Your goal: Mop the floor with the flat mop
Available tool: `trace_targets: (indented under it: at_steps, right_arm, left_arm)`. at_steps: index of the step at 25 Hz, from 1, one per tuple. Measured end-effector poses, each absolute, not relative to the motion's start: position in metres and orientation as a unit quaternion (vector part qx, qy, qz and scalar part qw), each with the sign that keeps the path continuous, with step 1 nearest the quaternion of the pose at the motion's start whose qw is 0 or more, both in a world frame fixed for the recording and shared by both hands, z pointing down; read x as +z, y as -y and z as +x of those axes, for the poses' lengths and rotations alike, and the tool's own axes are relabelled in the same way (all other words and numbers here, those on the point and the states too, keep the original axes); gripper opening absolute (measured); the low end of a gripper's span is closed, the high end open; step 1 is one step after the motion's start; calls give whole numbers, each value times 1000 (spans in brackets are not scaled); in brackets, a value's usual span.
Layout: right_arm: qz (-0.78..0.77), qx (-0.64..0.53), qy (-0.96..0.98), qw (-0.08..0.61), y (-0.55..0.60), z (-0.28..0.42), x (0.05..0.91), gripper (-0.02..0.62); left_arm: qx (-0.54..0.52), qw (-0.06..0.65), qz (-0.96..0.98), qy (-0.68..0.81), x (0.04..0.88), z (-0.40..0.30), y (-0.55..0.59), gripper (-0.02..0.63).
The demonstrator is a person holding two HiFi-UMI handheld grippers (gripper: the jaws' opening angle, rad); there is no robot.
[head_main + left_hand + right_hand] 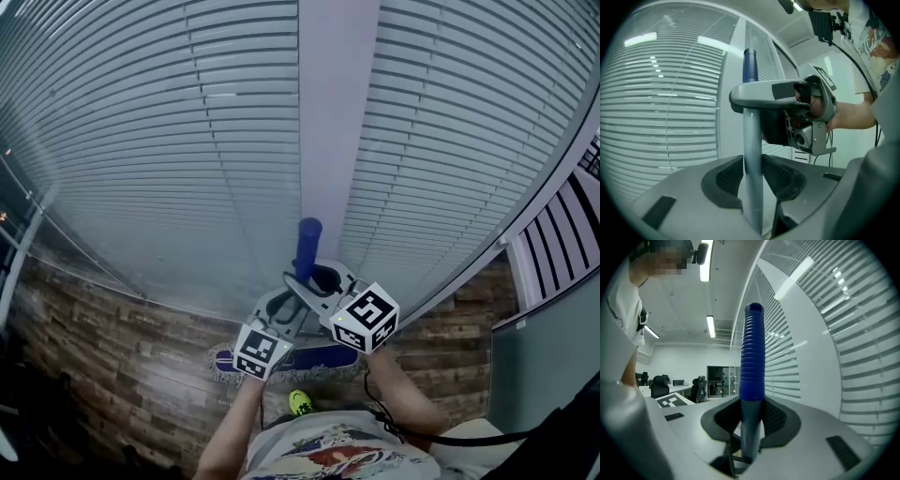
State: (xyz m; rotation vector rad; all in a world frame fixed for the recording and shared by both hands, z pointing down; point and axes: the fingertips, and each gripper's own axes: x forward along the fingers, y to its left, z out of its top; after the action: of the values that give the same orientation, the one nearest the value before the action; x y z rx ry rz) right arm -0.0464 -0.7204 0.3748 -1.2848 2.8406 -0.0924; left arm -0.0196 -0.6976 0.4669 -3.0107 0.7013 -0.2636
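Note:
The flat mop stands upright in front of me. Its blue ribbed grip [308, 246] tops a grey pole, and its blue fringed head [281, 361] lies on the wood-pattern floor. My left gripper [292, 309] is shut on the grey pole [752, 159], with both pads against it. My right gripper [319, 281] is higher up, shut on the pole [750, 437] just under the blue grip [753, 357]. In the left gripper view the right gripper [808, 117] shows above, wrapped round the pole, with the blue grip [750, 65] over it.
Slatted window blinds [150, 141] fill the wall ahead, split by a white pillar [333, 112]. A dark slatted panel [553, 239] stands at the right. A small yellow-green object [299, 402] lies on the floor [122, 375] near my feet. Office desks and chairs [661, 385] stand behind.

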Motion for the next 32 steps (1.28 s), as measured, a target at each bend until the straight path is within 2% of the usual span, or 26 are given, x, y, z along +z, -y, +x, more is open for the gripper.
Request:
trace_targets:
  at_steps: [3,6,8,10,12,21,32]
  right_arm:
    - [-390,-25,-920,9,700,-52,376,107]
    - [-372,-26,-928,5,682,-46,383,106]
    - [-362,-31,-931,6,672,-37,384,106]
    - [-353,-36,-935,10,662,-30,379,106]
    - [-343,-41,-938,18,649,-26,376,106]
    - [-286,-30,-956,48,556,-26,422,106]
    - [-249,-15,-967,44,457,-16,419,109]
  left_arm:
    - [-81,27,-971,-225,458,-19,688,170]
    - [-95,34,-971,-217,459,-6,677,198]
    - [-102,34,-972,-211,460,6,664,189]
    - [-95,30,-971,-216,455,15,651,106]
    - [-85,26,-968,-235,453,19,639,97]
    - [-66,13,-950,-305,500,19,559,98]
    - [-75,-16,-941,-330,501,28,470,107]
